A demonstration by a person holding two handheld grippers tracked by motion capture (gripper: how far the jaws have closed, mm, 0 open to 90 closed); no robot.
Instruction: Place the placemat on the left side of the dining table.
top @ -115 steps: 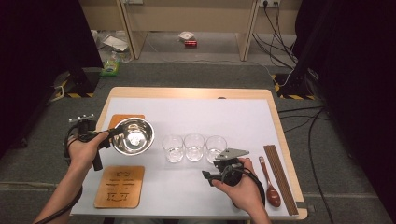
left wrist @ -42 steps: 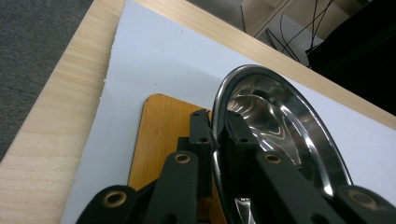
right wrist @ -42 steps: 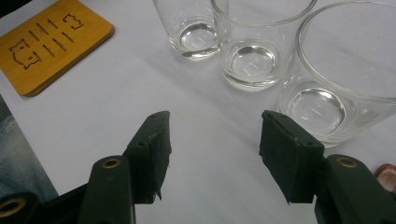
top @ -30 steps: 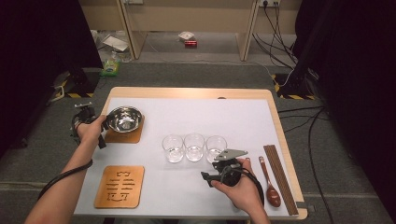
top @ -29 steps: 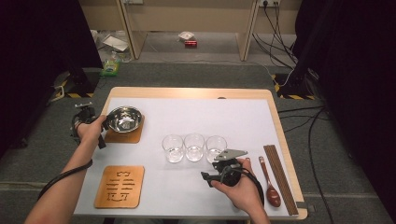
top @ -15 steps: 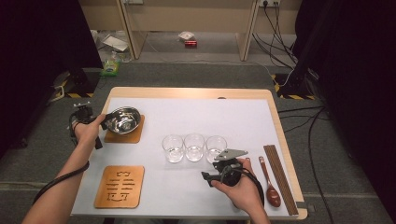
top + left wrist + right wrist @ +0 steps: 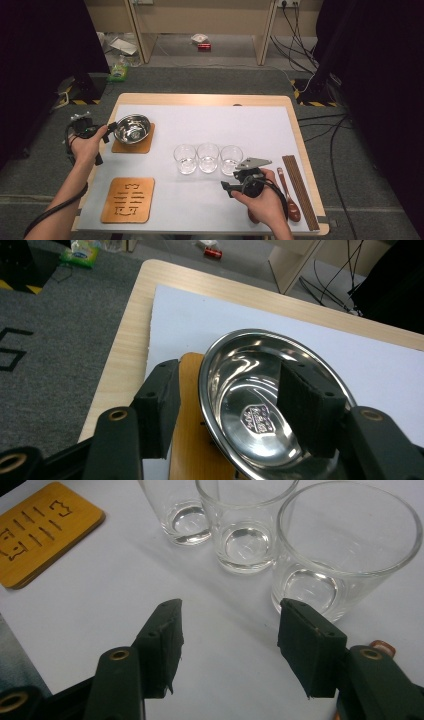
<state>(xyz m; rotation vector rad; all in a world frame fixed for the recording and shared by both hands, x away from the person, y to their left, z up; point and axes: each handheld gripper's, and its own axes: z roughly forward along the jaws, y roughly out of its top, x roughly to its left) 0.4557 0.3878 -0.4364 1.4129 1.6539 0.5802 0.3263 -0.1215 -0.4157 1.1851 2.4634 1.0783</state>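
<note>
A shiny steel bowl (image 7: pixel 132 129) sits on a wooden coaster (image 7: pixel 131 148) at the far left of the white mat. My left gripper (image 7: pixel 109 132) reaches it from the left. Its jaws have just been opening and now stand open astride the bowl's near rim (image 7: pixel 202 390). One pad (image 7: pixel 307 410) is inside the bowl, the other pad (image 7: pixel 160 405) is outside over the coaster (image 7: pixel 187 440), and neither presses. My right gripper (image 7: pixel 226 188) rests open on the mat just in front of three empty glasses (image 7: pixel 208 157). The right gripper (image 7: pixel 227 645) has nothing between its jaws, and the nearest glass (image 7: pixel 345 555) is just beyond.
A second coaster (image 7: pixel 128 200) with cut-out slots lies at the near left, seen as the coaster (image 7: pixel 40 530) past the glasses too. A wooden spoon (image 7: pixel 287 200) and chopsticks (image 7: pixel 300 190) lie along the right edge. The wooden table edge (image 7: pixel 125 340) borders the mat.
The bowl, held above the mat earlier, now rests on the far-left coaster. The left hand has eased back slightly from it. The right hand has stayed put.
</note>
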